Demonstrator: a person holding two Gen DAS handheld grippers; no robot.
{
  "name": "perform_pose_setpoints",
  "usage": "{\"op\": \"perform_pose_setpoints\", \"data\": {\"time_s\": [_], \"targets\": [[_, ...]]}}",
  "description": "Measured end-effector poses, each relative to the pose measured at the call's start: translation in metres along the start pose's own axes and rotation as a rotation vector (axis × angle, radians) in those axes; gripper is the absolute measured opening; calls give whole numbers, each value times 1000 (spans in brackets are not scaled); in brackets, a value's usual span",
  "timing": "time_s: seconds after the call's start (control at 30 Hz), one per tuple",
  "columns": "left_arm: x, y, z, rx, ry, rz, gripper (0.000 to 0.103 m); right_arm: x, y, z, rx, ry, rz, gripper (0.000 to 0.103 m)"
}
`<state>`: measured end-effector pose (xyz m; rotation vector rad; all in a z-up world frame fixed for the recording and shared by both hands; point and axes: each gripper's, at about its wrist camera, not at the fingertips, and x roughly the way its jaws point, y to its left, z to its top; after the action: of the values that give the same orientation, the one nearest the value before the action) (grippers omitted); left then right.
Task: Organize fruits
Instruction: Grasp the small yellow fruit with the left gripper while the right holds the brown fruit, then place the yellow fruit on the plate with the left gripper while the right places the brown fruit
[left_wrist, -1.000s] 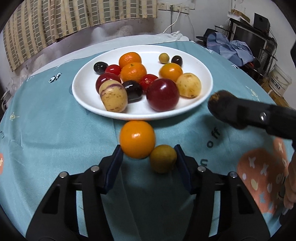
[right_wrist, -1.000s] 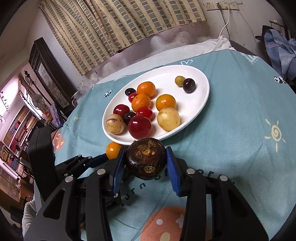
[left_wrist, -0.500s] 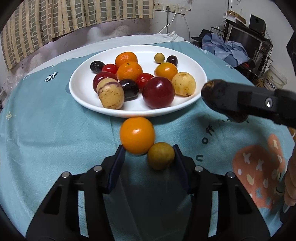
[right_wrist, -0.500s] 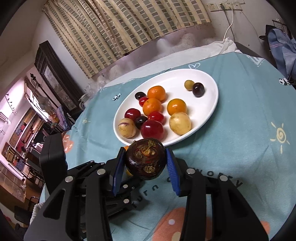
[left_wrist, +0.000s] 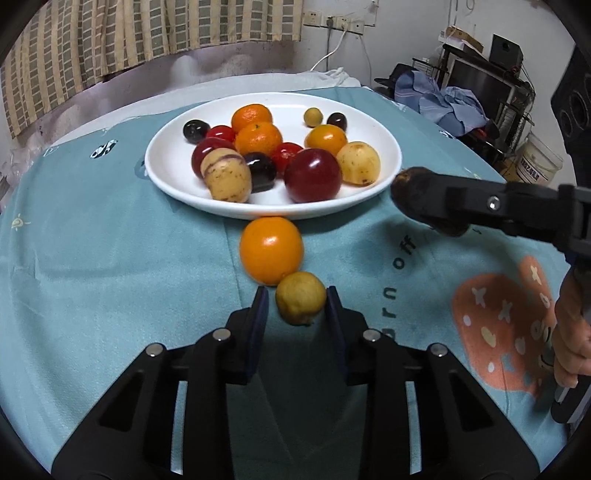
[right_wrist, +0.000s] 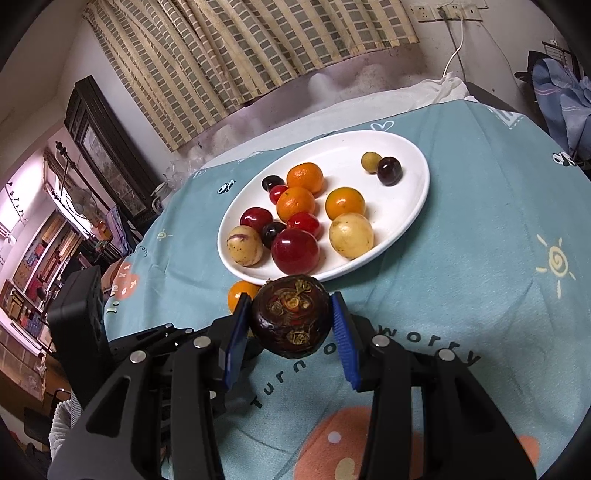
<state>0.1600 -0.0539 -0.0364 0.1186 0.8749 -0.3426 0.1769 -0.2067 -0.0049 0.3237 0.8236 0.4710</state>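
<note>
As my left gripper (left_wrist: 295, 301) closes its jaws around the small yellow-brown fruit (left_wrist: 300, 297), narrower than a second ago and not yet pinching, the orange (left_wrist: 271, 249) touches it just beyond. My right gripper (right_wrist: 291, 319) still clamps the dark mangosteen (right_wrist: 291, 318). Thirteen fruits fill the white plate (left_wrist: 170, 162); three remain.

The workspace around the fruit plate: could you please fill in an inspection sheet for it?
Surface: teal printed tablecloth.
Job's things: white plate holding mixed fruit; orange and small yellow fruit on the cloth, touching.
Clutter: nothing seen.
Grippers: left gripper closing around the small yellow fruit, left pad apart from it; right gripper clamping a dark round fruit.
Cables: white cable from wall socket.
Surroundings: curtain, clothes pile.
</note>
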Motion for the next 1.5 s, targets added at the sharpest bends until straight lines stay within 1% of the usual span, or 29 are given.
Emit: {"op": "perform_pose_setpoints", "data": {"time_s": [0.13,0.23,0.27,0.3,0.37,0.47,0.57,0.73,0.77,0.83,0.87,0.9,0.93,1.07,1.13,1.2,1.33,1.5], "targets": [[4,2,4,-3,9,-11,33,-1,0,1,3,-7,0,44],[5,0,5,-3,10,-5,34,4,0,0,6,11,13,44],[5,-1,5,4,11,2,34,6,0,0,7,17,12,44],[6,-2,5,7,12,2,38,7,-2,0,13,19,11,44],[6,-5,5,17,13,-7,41,8,-8,1,40,21,10,44],[6,-7,4,31,12,-4,42,7,-11,-1,48,22,2,44],[6,-3,4,13,10,-17,42,7,-8,-2,35,23,9,44],[4,-4,3,6,4,-12,42,10,-7,-4,31,41,15,44],[3,-5,3,-1,0,-20,39,9,-8,-3,39,40,22,44],[0,-8,4,-9,-5,-68,40,5,-9,-1,51,27,33,44],[1,-12,5,3,-6,-68,40,2,-9,0,54,17,35,44],[4,-16,7,19,-1,-51,40,0,-10,1,56,12,37,44],[9,-17,8,17,12,-49,39,-1,-10,2,58,9,41,44],[16,-19,15,0,14,-54,39,-3,-8,3,59,7,50,44],[18,-23,17,19,14,-41,39,-6,-6,3,58,3,56,44],[15,-29,13,55,12,-28,26,-9,-5,4,58,-6,62,44],[9,-29,10,59,-3,-22,26,-12,-8,6,69,-16,61,44],[2,-30,11,69,-41,20,25,-13,-17,8,97,-23,51,44]]}}
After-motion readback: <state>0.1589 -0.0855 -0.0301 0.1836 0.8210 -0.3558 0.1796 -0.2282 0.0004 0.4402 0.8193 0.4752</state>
